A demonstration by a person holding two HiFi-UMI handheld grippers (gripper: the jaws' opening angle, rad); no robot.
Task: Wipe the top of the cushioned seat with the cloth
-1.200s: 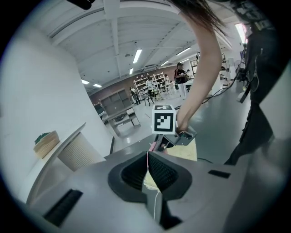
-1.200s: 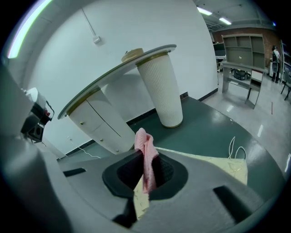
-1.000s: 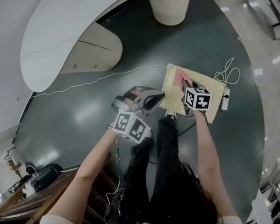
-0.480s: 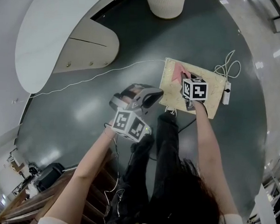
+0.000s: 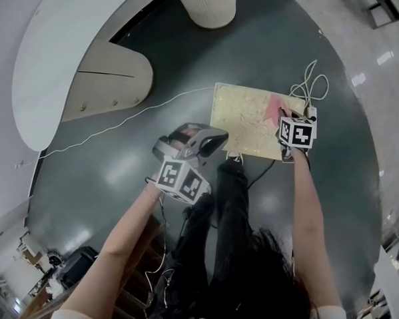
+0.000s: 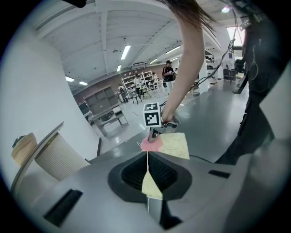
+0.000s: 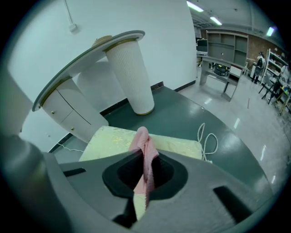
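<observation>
Two tongs: left tongs pressed together, empty; right tongs clamped on cloth.
Cloth: pink, soft, crumpled, trailing from right tongs' tips onto seat.
Seat: pale yellow, rectangular, padded, beneath right tongs.

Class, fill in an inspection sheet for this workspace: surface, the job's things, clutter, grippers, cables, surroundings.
Surface: glossy dark green floor.
Job's things: yellow cushioned seat lies flat on the floor; pink cloth rests on its top, near the right edge.
Clutter: nothing seen.
Grippers: right gripper shut on the cloth; left gripper shut, empty, beside the seat's left edge.
Cables: white cable looped by the seat's far right corner; thin white cord runs left from the seat across the floor.
Surroundings: white ribbed column; curved white counter.
</observation>
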